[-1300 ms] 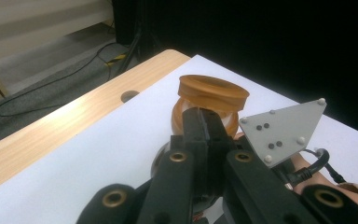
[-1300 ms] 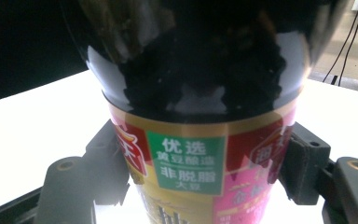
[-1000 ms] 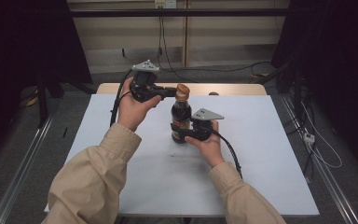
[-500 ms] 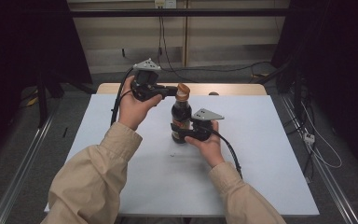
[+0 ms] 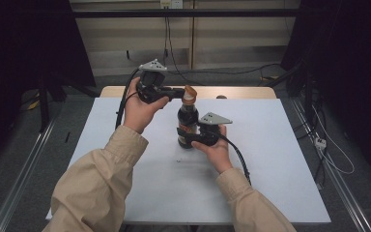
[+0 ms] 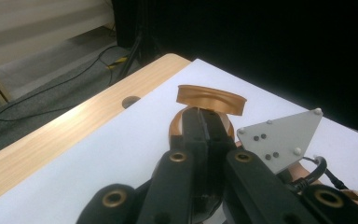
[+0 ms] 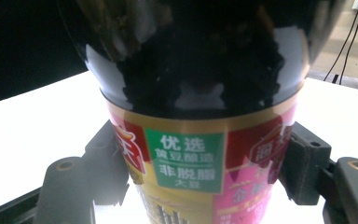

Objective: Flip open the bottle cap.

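Standing upright at the middle of the high view, a dark bottle [image 5: 188,121] is seen on the white table [image 5: 270,159]. Its labelled lower body [image 7: 200,168] is clamped from both sides by the right gripper [image 5: 193,137], the pads pressed against the label. At the top, the flipped-up orange cap [image 6: 210,99] is pinched by the left gripper [image 5: 178,93], whose jaws are clenched together. A wooden edge [image 6: 51,135] is seen at the table's far side.

nothing clearly moved; left gripper [image 5: 179,92] maybe edged toward cap [image 5: 189,90] of bottle [image 5: 188,118] (too slight to tell)
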